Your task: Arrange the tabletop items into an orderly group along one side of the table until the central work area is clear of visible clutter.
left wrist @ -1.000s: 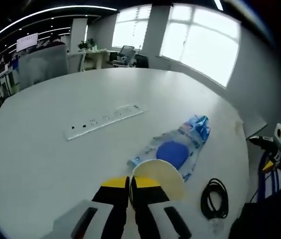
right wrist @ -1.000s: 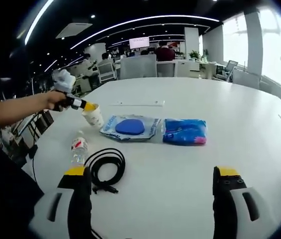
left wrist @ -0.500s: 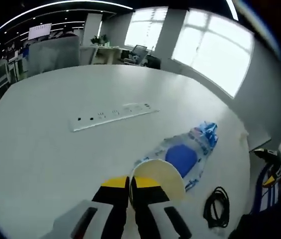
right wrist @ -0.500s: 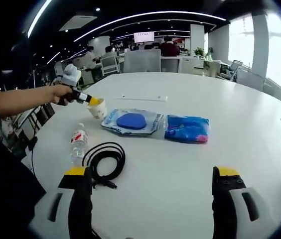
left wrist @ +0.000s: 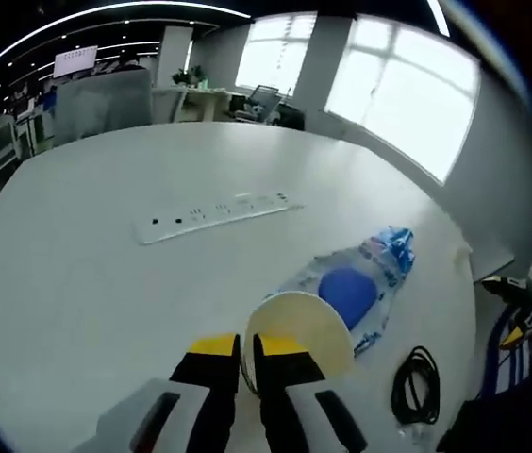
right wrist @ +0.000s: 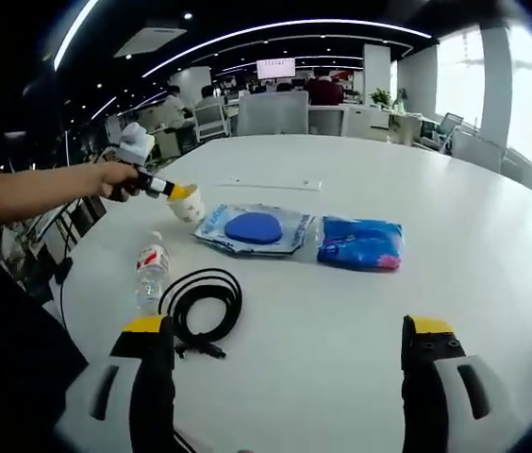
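Note:
My left gripper is shut on the rim of a cream paper cup, held low over the white table. In the right gripper view the cup hangs from that gripper just left of a clear bag with a blue pad. A blue packet lies right of the bag. A coiled black cable and a lying water bottle are nearer to me. My right gripper is open, hovering above the table with nothing between its jaws.
A white power strip lies across the table's middle, beyond the bag and the cable. A person's arm reaches in from the left table edge. Office chairs and desks stand behind the table.
The left gripper's jaws look slightly further apart around the cup's rim, and the cup sits a bit higher in its view. The right gripper has barely moved.

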Available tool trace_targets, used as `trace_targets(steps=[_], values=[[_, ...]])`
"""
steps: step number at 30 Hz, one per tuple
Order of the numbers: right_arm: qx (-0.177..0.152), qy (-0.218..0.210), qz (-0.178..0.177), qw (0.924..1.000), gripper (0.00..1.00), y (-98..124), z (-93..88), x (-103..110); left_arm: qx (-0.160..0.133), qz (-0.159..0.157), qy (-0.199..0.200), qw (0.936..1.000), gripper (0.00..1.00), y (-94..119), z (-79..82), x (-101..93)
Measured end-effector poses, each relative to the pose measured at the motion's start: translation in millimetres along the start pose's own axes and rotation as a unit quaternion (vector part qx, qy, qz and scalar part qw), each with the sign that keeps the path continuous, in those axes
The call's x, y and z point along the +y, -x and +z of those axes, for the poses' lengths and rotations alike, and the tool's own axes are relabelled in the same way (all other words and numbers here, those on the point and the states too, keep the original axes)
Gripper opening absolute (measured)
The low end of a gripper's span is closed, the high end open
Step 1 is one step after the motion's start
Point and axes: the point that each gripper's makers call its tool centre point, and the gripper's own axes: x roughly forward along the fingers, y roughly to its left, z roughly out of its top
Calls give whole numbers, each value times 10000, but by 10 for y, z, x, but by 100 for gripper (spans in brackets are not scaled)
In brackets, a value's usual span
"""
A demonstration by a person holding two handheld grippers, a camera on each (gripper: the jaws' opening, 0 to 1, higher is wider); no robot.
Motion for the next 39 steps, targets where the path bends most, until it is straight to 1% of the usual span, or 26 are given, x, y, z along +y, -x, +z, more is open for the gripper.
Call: trace_targets(steps=[4, 8, 11, 16, 18, 21, 28, 30, 32, 33, 35, 39], values=[[-58, -8, 34, 10000, 97, 3, 22, 13, -6, 2, -70, 10000, 12, 46, -25, -22], [-79, 29, 68, 9999, 97, -2, 45, 30, -29, -60, -39, 10000, 17, 120, -49, -40], [-66, 60, 94, 9999, 97, -11, 54, 42, -127, -146, -37, 9998, 18, 142, -28, -55], [-98, 72, 112, 9999, 97, -15, 74, 59, -98, -133, 30, 9999, 19, 151, -34, -44], [-73, 71, 122, 9999, 97, -14, 60, 68, -93, -115, 13, 9999, 18, 150, -36, -36], [-57, 86, 122, 9999, 97, 0, 33, 78, -40, -50, -67, 10000, 13, 107, -52, -6], [-61, -12, 51, 10000, 97, 51, -21, 35, 0, -16, -146, 9999, 12, 38, -43, -4], [-59, -39, 36, 10000, 97, 58, -33, 25, -5, -21, -159, 9999, 9, 12, -35, -7], [-44, -62, 21, 10000, 96, 63, -45, 19, 5, 75, -237, 9997, 3, -21, -23, 20], [-43, -67, 20, 10000, 96, 64, -46, 20, 5, 87, -234, 9997, 3, -29, -17, 23], [-53, -82, 20, 10000, 96, 60, -44, 22, -19, 22, -165, 9999, 3, -38, -1, -7], [-45, -66, 41, 10000, 96, 43, -38, 48, -166, -34, -158, 9997, 4, -52, 76, -52]])
